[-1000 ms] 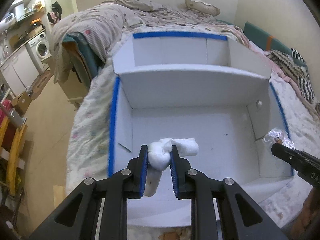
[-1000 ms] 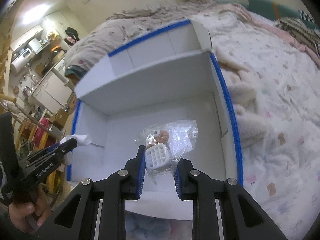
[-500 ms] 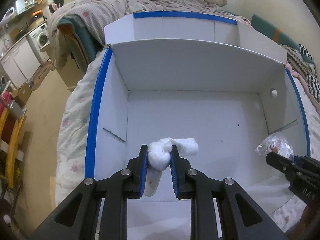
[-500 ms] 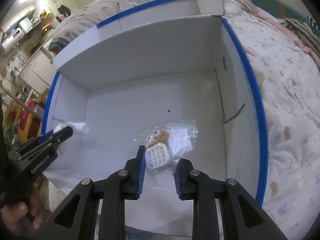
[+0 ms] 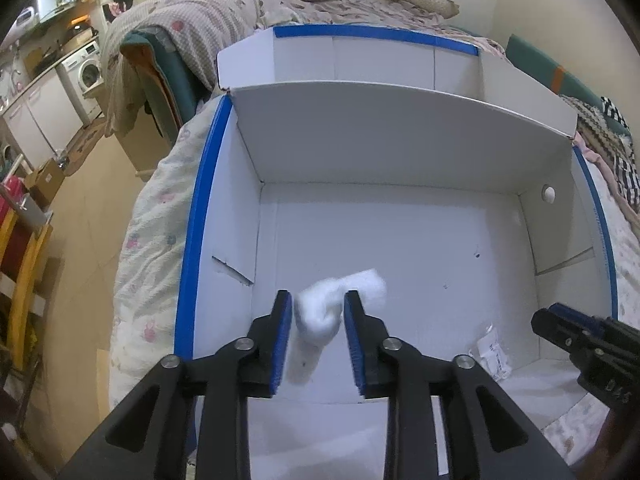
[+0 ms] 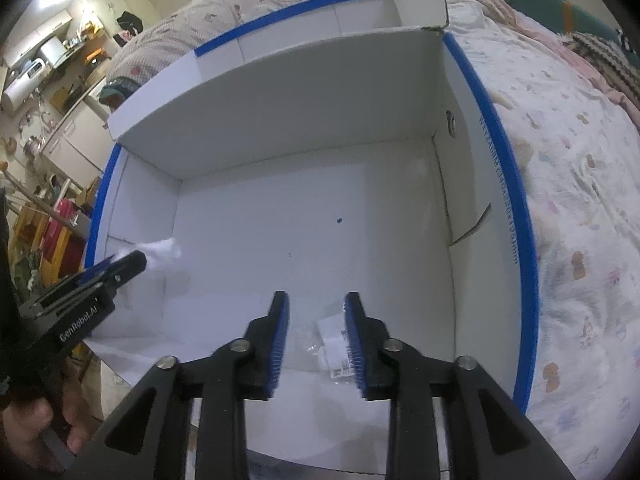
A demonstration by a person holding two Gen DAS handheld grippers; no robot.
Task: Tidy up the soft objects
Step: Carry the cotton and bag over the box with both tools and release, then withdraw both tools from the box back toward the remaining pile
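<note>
1. Left gripper, lower centre of its frame: we note the jaws opening, with the white soft bundle between the pads, touching the right pad, clear of the left.
2. Right gripper, lower centre: jaws opening, released; the clear plastic packet lies low between them on the box floor.
3. The white box with blue-taped rim sits on the bed.
</note>
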